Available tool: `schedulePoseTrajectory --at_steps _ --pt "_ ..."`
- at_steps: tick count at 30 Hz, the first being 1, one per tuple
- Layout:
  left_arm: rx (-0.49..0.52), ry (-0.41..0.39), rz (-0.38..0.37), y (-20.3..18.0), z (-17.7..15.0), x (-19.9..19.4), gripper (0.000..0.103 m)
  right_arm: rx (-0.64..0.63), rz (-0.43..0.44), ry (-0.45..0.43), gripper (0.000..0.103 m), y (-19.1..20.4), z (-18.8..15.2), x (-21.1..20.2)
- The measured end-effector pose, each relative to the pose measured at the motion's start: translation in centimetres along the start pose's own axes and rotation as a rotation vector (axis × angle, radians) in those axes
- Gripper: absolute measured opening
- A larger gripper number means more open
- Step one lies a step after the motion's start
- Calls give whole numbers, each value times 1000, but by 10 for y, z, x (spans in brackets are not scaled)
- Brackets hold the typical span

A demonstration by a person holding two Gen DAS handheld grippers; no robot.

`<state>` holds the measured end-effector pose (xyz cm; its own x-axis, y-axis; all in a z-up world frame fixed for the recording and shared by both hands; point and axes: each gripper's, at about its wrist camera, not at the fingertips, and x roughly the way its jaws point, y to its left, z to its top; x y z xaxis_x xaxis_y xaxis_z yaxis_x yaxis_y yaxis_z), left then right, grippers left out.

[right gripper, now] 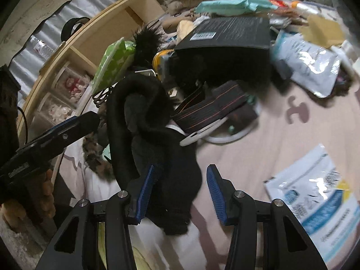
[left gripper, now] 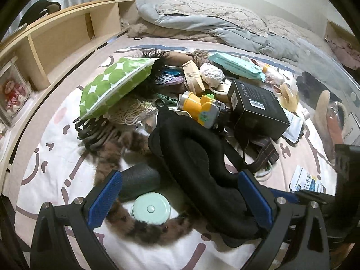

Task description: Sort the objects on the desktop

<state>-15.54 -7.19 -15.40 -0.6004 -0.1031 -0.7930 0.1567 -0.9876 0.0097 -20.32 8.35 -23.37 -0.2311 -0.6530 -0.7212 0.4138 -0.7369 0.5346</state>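
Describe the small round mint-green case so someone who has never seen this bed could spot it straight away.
Start at the pile of clutter on the pink patterned bedsheet and come to its near edge, between the left gripper's open blue fingers. The mint-green round case lies on a brown furry strip, just below a dark foam cylinder. Nothing else nearby is pale, flat and round with a central button.

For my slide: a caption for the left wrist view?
Left gripper open around a black padded item amid clutter on a bed.
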Motion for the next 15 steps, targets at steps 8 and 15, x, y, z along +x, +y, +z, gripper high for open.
schedulePoseTrajectory --at_steps 8,15 --pt "10 1 4 -2 0 1 103 -59 -61 -3 28 11 -2 9" --pt "-20 2 2 5 0 1 103 -85 -82 -15 20 11 -14 -16"
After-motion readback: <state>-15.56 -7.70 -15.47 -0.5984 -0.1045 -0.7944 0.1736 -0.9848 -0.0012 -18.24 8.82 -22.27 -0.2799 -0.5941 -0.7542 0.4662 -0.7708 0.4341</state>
